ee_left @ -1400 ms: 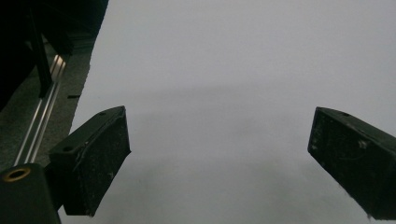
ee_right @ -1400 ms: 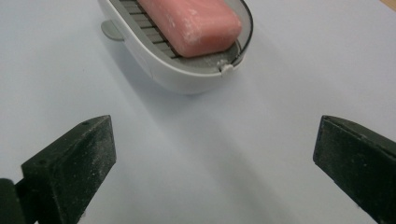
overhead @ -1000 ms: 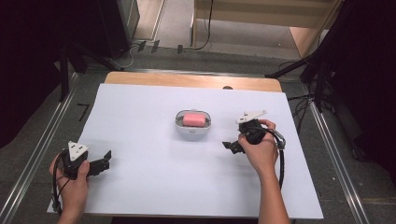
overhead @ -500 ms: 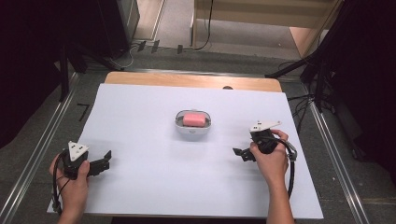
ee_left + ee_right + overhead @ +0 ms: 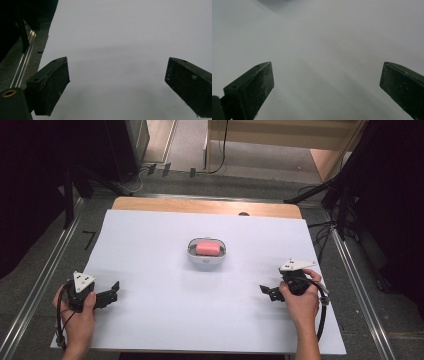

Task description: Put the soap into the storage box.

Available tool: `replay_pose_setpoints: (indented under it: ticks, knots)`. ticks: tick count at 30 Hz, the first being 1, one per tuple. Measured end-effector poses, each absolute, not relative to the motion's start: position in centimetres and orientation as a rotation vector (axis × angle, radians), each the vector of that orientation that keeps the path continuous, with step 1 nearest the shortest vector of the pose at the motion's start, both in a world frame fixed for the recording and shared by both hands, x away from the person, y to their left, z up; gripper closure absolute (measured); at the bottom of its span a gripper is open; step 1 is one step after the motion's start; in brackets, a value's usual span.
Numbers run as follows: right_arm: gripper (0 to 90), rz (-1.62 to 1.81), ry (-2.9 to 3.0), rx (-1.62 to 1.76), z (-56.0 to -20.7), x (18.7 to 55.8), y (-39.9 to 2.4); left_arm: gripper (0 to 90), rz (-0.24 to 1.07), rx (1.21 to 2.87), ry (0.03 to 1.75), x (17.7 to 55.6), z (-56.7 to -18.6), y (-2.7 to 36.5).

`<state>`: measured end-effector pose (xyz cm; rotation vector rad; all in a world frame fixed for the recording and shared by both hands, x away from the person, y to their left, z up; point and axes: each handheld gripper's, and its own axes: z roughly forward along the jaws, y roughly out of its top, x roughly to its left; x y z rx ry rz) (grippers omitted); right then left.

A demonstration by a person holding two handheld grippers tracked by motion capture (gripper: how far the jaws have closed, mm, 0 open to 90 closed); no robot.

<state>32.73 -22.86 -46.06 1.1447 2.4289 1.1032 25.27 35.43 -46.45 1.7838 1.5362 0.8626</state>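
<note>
A small white dish (image 5: 206, 256) holding a pink block (image 5: 207, 248) sits in the middle of the white table sheet (image 5: 150, 240). My left gripper (image 5: 114, 291) rests low at the front left, held in a hand, its jaws pointing right and wide apart. In the left gripper view its fingers (image 5: 48, 87) stand wide over bare white sheet. My right gripper (image 5: 265, 292) is at the front right, jaws pointing left, well clear of the dish. The right gripper view has its fingers (image 5: 249, 90) wide apart with nothing between them.
The white sheet covers a wooden table whose far edge (image 5: 205, 206) shows bare. Metal rails (image 5: 45, 270) run along both sides. Dark stands and cables (image 5: 340, 195) crowd the floor to the right and behind.
My right gripper has drawn back from beside the dish toward the front right of the table. The left gripper has stayed put.
</note>
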Motion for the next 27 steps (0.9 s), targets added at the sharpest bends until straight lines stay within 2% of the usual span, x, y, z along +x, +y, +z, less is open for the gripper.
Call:
replay_pose_setpoints:
  ticks: [27]
  knots:
    - [0.0, 1.172, 2.303, 1.266, -47.5, 28.6, -28.0, 6.0, 0.866, 1.789, 1.533, 25.3, -46.5, 35.4]
